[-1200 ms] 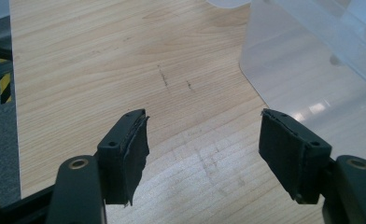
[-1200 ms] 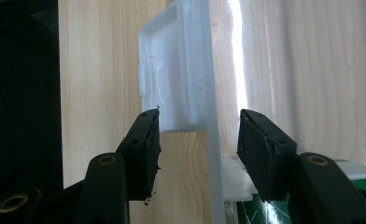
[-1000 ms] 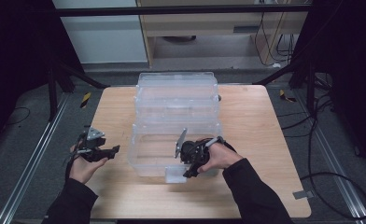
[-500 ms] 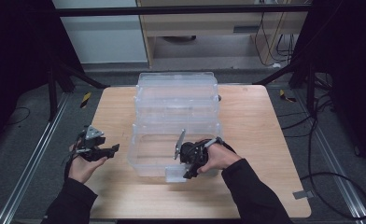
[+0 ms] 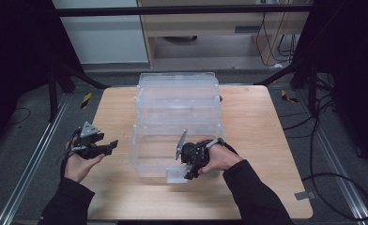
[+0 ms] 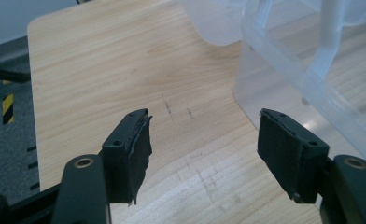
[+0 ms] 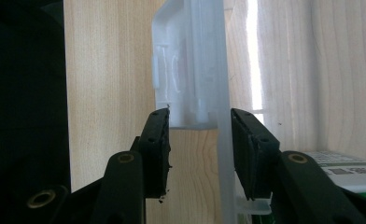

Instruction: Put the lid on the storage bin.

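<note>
Clear plastic latch (image 7: 190, 70) sits between the jaws of the right gripper (image 7: 199, 144), jaws partly open, one black pad each side of the latch and the front wall edge of the near bin (image 5: 149, 154). Right-hand pad looks touching or nearly touching the wall; left-hand pad has a small gap to the latch, so firm grip cannot be confirmed. In the high view the right gripper (image 5: 187, 174) is at the front rim of the near bin, jaws pointing down at the latch tab (image 5: 176, 175), which hangs over the bin's front wall toward the table edge. Right hand (image 5: 217, 158) holds it from the bin's right-front side.

Left gripper (image 6: 204, 144) is wide open, nothing between the pads, only bare wooden table (image 6: 102, 70) under it. In the high view the left gripper (image 5: 108, 146) is just left of the near bin, apart from it, jaws pointing at the bin's left wall. Left hand (image 5: 79, 164) is near the table's left edge.

Second clear bin (image 5: 177, 93) stands directly behind the near one, touching it, mid-table.

Versus the earlier frames: nearly no change. Right gripper stays at the front latch, same pose. Left gripper stays in the same spot beside the bin. Bins have not moved.
</note>
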